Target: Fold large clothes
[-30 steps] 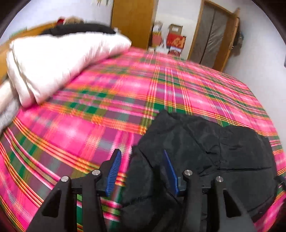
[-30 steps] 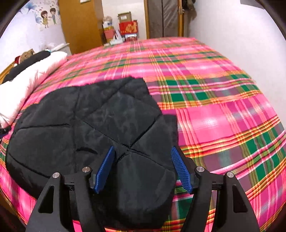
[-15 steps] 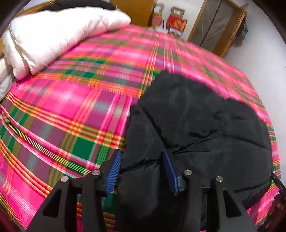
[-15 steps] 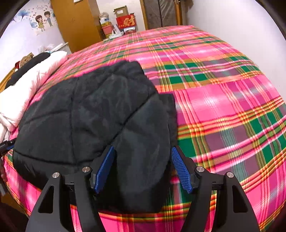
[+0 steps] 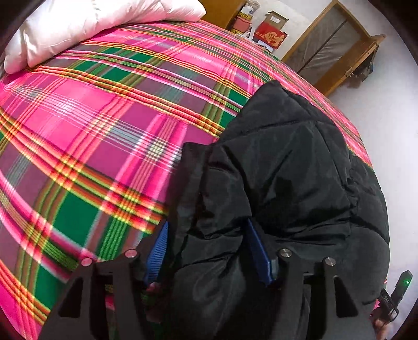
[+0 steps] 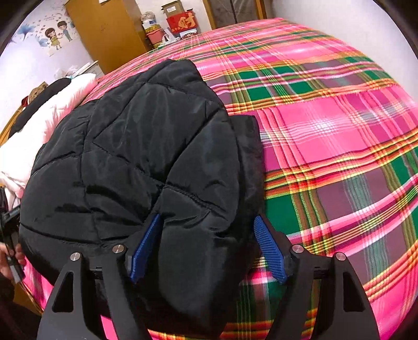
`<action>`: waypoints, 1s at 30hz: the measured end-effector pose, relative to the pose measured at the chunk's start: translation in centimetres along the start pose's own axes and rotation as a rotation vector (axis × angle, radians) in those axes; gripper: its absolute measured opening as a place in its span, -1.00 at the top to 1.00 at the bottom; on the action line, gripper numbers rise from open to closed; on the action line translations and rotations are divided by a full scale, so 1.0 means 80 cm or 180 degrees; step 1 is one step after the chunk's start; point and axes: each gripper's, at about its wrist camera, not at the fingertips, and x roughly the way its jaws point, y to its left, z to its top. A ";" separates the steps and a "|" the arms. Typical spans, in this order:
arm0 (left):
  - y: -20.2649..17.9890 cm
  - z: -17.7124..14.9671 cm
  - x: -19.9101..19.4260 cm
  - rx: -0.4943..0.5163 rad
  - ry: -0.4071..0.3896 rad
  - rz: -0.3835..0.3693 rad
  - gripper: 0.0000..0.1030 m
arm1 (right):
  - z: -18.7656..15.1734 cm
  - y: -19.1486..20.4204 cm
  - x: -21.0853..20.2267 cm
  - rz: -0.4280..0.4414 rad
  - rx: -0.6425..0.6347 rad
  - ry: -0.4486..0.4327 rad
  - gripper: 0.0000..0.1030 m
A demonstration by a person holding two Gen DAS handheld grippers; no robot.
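Both grippers have dropped closer to the black puffer jacket (image 6: 135, 157) on the plaid bedspread (image 6: 326, 125). Left gripper (image 5: 209, 243) and right gripper (image 6: 206, 235) straddle its near edge, fingers spread. Only the right view shows a cartoon wall sticker (image 6: 56, 34).

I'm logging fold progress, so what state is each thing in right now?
Black quilted puffer jacket: folded into a bundle, lying on the bed.
Pink-and-green plaid bedspread: spread flat.
White duvet: bunched at the bed's far side.
Left gripper: open, straddling jacket fabric.
Right gripper: open, straddling jacket edge.
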 end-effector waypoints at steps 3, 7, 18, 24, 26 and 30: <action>0.003 0.003 0.006 -0.0015 0.0010 -0.0048 -0.27 | 0.001 -0.010 0.010 0.0145 0.0137 0.0066 -0.51; 0.014 0.008 0.018 -0.0113 0.0076 -0.0256 -0.36 | 0.004 -0.017 0.025 0.0365 0.0281 0.0130 -0.52; 0.003 -0.011 0.010 -0.0006 0.0086 -0.0268 -0.24 | 0.000 -0.013 0.019 0.0593 0.0294 0.0226 -0.16; 0.009 0.006 0.026 -0.0040 0.0124 -0.0449 -0.25 | 0.010 -0.025 0.042 0.0806 0.0442 0.0250 -0.25; 0.009 0.009 0.030 -0.0046 0.0119 -0.0490 -0.25 | 0.010 -0.029 0.045 0.0850 0.0493 0.0256 -0.25; 0.014 0.016 0.037 -0.0058 0.0138 -0.0622 -0.27 | 0.011 -0.030 0.048 0.0873 0.0510 0.0271 -0.25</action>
